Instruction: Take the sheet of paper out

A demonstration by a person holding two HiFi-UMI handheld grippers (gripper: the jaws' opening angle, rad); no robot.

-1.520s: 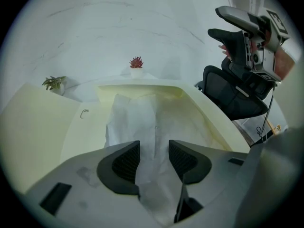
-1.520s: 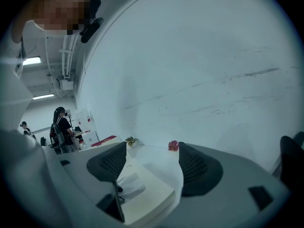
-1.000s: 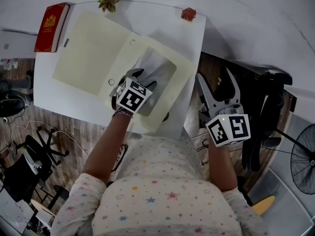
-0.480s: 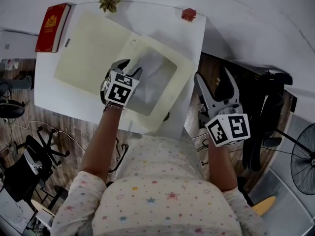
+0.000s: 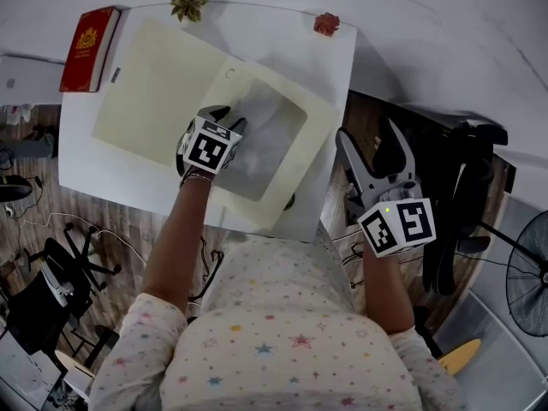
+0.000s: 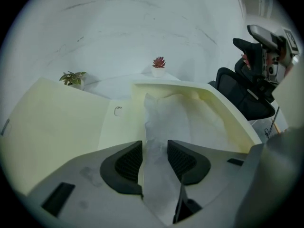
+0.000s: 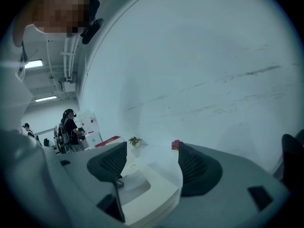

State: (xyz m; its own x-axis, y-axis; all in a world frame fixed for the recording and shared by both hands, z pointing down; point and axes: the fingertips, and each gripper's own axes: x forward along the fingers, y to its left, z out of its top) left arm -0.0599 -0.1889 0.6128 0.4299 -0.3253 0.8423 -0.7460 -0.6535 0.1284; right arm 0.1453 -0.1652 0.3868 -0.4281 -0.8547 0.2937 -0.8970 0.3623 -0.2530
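An open cream folder (image 5: 154, 84) lies on the white table (image 5: 120, 187), its right half framing a window. A pale sheet of paper (image 5: 272, 131) shows inside that window. My left gripper (image 5: 227, 118) sits at the window's left edge. In the left gripper view the sheet of paper (image 6: 166, 118) runs up between the two jaws of the left gripper (image 6: 155, 148), which are closed in on it. My right gripper (image 5: 368, 133) hangs off the table's right side, open and holding nothing, and the right gripper (image 7: 152, 158) looks over the table from there.
A red book (image 5: 88, 48) lies at the table's far left corner. A small green plant (image 5: 189, 5) and a red one (image 5: 327, 24) stand on the back edge. A black office chair (image 5: 462, 195) and a fan (image 5: 527, 276) stand to the right.
My left gripper has moved up and to the left, from the window's lower part to its left edge, with the sheet following. The right gripper has stayed put.
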